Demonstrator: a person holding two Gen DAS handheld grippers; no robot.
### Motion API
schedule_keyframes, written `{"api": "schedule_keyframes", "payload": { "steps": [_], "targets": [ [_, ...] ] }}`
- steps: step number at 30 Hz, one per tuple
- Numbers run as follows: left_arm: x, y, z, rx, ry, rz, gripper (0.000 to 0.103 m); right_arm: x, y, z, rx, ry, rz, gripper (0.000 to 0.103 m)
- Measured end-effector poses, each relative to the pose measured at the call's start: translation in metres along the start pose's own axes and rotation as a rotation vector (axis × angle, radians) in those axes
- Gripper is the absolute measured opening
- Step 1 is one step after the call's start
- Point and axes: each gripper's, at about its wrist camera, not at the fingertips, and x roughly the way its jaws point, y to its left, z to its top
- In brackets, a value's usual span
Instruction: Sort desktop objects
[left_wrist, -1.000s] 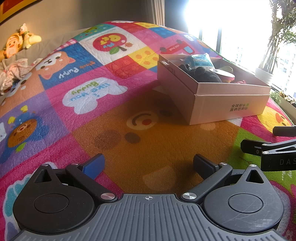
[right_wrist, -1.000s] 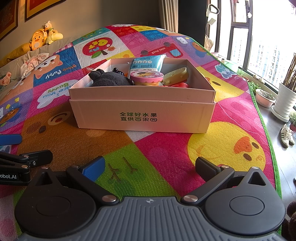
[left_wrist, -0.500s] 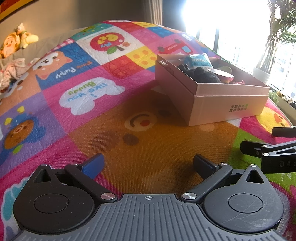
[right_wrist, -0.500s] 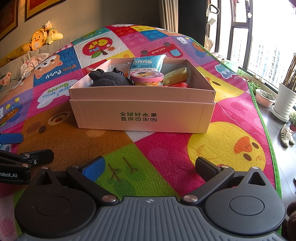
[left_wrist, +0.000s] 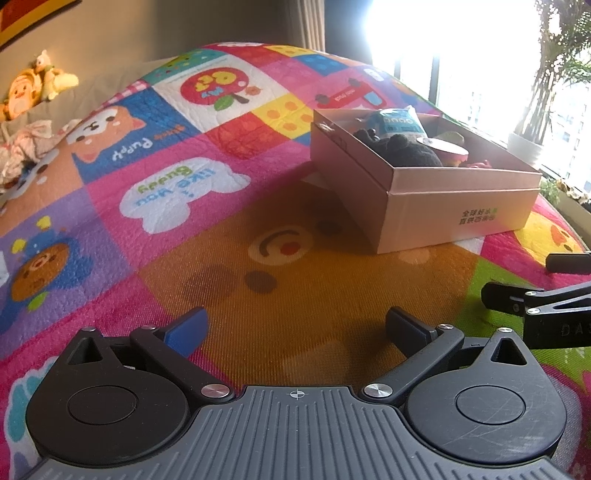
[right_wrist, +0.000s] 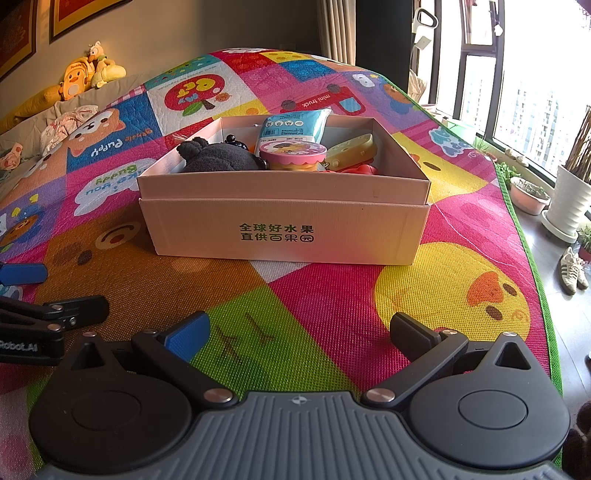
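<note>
Both tongs, left and right, hang spread and empty near the cardboard box, everything apparently already sorted inside.

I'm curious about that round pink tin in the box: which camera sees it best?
The right wrist view: the pink tin faces it, lid picture and side visible. In the left wrist view the pink tin is glare-washed, partly hidden behind the black plush.

Play mat: patchwork of pink, orange-brown, green, yellow, blue and purple squares with cartoon animals. Cardboard box: pale pinkish-tan, dark green Chinese print on the front. Inside: black fuzzy plush, light-blue packet, pink-lidded round tin, yellow cheese-shaped piece. Each hand-held gripper: black, one blue finger pad.
</note>
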Motion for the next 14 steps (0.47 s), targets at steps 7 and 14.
{"api": "schedule_keyframes", "payload": {
  "steps": [7, 14],
  "targets": [
    [-0.0049, -0.0013, 0.0006, -0.028, 0.046, 0.017, 0.103, 0.0003, -0.0004, 0.0002, 0.0, 0.0, 0.0, 0.103],
    [-0.0061, -0.0004, 0.0, -0.031, 0.046, 0.009, 0.103, 0.0003, -0.0003, 0.0002, -0.001, 0.0, 0.0, 0.103]
  ]
}}
